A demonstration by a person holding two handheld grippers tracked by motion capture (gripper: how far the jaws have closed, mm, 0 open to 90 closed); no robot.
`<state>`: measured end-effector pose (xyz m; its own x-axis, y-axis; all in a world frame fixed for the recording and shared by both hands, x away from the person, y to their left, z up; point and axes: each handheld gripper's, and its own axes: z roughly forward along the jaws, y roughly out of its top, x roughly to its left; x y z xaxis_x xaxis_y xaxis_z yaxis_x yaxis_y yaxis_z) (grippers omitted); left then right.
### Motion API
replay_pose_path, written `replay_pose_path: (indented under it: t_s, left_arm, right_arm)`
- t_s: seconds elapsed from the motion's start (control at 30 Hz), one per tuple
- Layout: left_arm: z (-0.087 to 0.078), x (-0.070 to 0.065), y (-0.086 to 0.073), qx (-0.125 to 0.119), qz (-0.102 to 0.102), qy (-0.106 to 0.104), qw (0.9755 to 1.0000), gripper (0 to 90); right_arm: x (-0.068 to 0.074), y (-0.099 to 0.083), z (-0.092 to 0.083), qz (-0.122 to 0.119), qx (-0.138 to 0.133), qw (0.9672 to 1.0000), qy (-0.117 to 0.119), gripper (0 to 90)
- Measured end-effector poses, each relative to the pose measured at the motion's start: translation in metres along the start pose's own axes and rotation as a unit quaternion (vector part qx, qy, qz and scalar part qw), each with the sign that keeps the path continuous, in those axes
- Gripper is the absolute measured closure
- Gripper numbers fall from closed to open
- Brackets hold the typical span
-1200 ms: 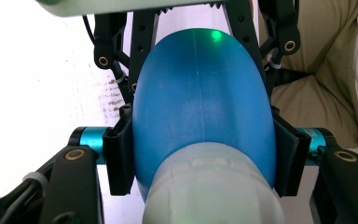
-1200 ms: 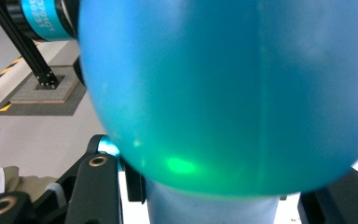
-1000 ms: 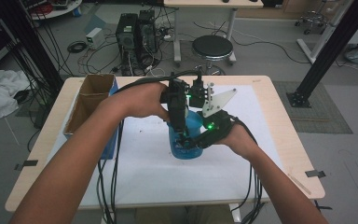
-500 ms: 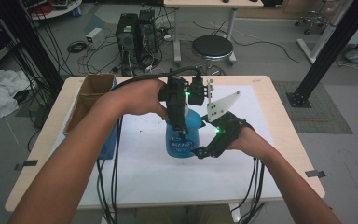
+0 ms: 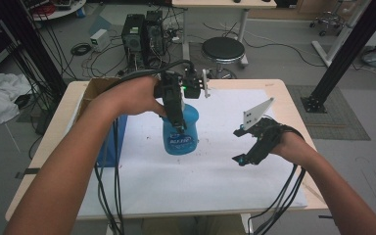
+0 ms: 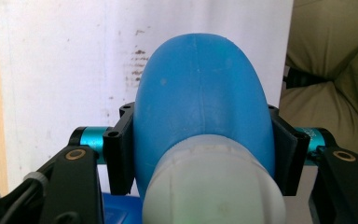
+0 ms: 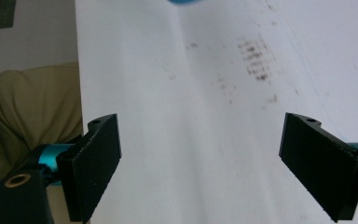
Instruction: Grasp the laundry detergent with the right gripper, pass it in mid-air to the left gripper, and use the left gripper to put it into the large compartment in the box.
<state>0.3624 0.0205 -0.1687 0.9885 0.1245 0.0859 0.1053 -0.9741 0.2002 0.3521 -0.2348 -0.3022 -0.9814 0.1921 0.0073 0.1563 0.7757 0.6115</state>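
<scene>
A robotics lab workspace

Computer towers [image 5: 146, 30] and loose cables [image 5: 81, 49] sit upper left; black frame struts [image 5: 350, 46] upper right; a stool [image 5: 222, 49] behind the table [image 5: 293, 105].

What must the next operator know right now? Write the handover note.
Left gripper: shut on the blue bottle, clamped near its pale cap end, above the white sheet.
Right gripper: open with nothing between its jaws, off to the right over the sheet; they have just been opening.
Done: bottle handed to the left gripper alone.
Left: setting the bottle down, probably; cardboard box sits at table's left.
</scene>
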Motion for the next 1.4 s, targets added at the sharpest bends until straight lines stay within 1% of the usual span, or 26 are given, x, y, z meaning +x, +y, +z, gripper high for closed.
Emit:
replay_pose_path:
  t_s: [0.03,0.07,0.1,0.13,0.17,0.2,0.27,0.3,0.37,0.43,0.47,0.53,0.63,0.67,0.73,0.8,0.87,0.9,0.93,1.0,1.07,1.17,1.23,1.37,1.4]
  left_arm:
    - [-0.001,0.001,-0.001,-0.001,-0.006,0.003,1.0000,37.9]
    - [-0.001,0.003,-0.002,0.000,-0.010,0.007,0.9999,37.8]
    - [-0.002,0.005,-0.004,-0.003,-0.019,0.010,0.9998,37.8]
    - [-0.003,0.007,-0.006,-0.004,-0.028,0.013,0.9995,37.8]
    - [-0.003,0.009,-0.007,-0.004,-0.034,0.016,0.9993,37.8]
    - [-0.005,0.011,-0.009,-0.004,-0.041,0.019,0.9989,37.8]
    - [-0.007,0.015,-0.012,-0.007,-0.061,0.025,0.9978,37.8]
    - [-0.009,0.017,-0.014,-0.007,-0.072,0.028,0.9970,37.8]
    - [-0.014,0.020,-0.017,-0.006,-0.086,0.033,0.9957,37.8]
    - [-0.020,0.021,-0.020,-0.011,-0.091,0.034,0.9952,37.8]
    - [-0.023,0.021,-0.021,-0.009,-0.094,0.034,0.9950,37.8]
    - [-0.031,0.022,-0.025,-0.011,-0.104,0.036,0.9939,37.8]
    - [-0.047,0.024,-0.033,-0.016,-0.123,0.041,0.9914,37.8]
    - [-0.051,0.025,-0.035,-0.015,-0.125,0.042,0.9911,37.8]
    - [-0.061,0.026,-0.042,-0.025,-0.139,0.045,0.9890,37.8]
    - [-0.072,0.027,-0.051,-0.033,-0.148,0.043,0.9876,37.8]
    - [-0.080,0.028,-0.058,-0.034,-0.153,0.045,0.9865,37.8]
    - [-0.084,0.028,-0.063,-0.034,-0.159,0.047,0.9856,37.8]
    - [-0.088,0.028,-0.067,-0.032,-0.160,0.049,0.9853,37.8]
    - [-0.095,0.029,-0.077,-0.038,-0.169,0.054,0.9833,37.8]
    - [-0.102,0.031,-0.088,-0.040,-0.177,0.055,0.9818,37.8]
    - [-0.109,0.032,-0.102,-0.043,-0.187,0.060,0.9795,37.8]
    - [-0.114,0.033,-0.112,-0.045,-0.199,0.066,0.9767,37.8]
    - [-0.124,0.036,-0.134,-0.046,-0.211,0.078,0.9733,37.8]
    - [-0.125,0.036,-0.139,-0.048,-0.214,0.083,0.9721,37.8]
  right_arm:
    - [-0.002,-0.002,-0.003,0.007,0.003,1.0000,-0.005,6.9]
    - [-0.003,-0.004,-0.004,0.021,0.011,0.9997,-0.005,1.3]
    - [-0.006,-0.007,-0.006,0.035,0.018,0.9992,0.001,0.6]
    - [-0.007,-0.010,-0.008,0.039,0.021,0.9990,-0.001,0.6]
    - [-0.008,-0.012,-0.010,0.037,0.021,0.9991,-0.008,0.6]
    - [-0.008,-0.015,-0.013,0.042,0.020,0.9988,-0.015,0.6]
    - [-0.010,-0.019,-0.018,0.052,0.027,0.9980,-0.025,0.7]
    - [-0.010,-0.022,-0.020,0.056,0.031,0.9971,-0.042,0.7]
    - [-0.010,-0.026,-0.025,0.066,0.039,0.9950,-0.064,0.7]
    - [-0.011,-0.030,-0.030,0.082,0.060,0.9928,-0.064,2.0]
    - [-0.012,-0.032,-0.033,0.087,0.069,0.9919,-0.063,2.1]
    - [-0.012,-0.037,-0.038,0.082,0.083,0.9906,-0.071,2.1]
    - [-0.012,-0.043,-0.045,0.067,0.105,0.9899,-0.069,2.1]
    - [-0.011,-0.044,-0.048,0.068,0.109,0.9894,-0.068,2.1]
    - [-0.011,-0.046,-0.052,0.061,0.111,0.9896,-0.069,2.1]
    - [-0.011,-0.048,-0.055,0.059,0.109,0.9900,-0.068,2.1]
    - [-0.011,-0.048,-0.059,0.061,0.104,0.9903,-0.069,2.1]
    - [-0.012,-0.048,-0.059,0.062,0.101,0.9904,-0.070,2.1]
    - [-0.012,-0.048,-0.060,0.060,0.099,0.9907,-0.071,2.1]
    - [-0.013,-0.048,-0.061,0.062,0.094,0.9910,-0.073,2.1]
    - [-0.014,-0.047,-0.061,0.061,0.094,0.9916,-0.066,2.1]
    - [-0.014,-0.046,-0.061,0.062,0.093,0.9916,-0.066,2.1]
    - [-0.015,-0.046,-0.061,0.062,0.093,0.9917,-0.064,2.1]
    - [-0.016,-0.046,-0.060,0.061,0.090,0.9920,-0.065,2.1]
    - [-0.017,-0.045,-0.060,0.061,0.091,0.9919,-0.065,2.1]
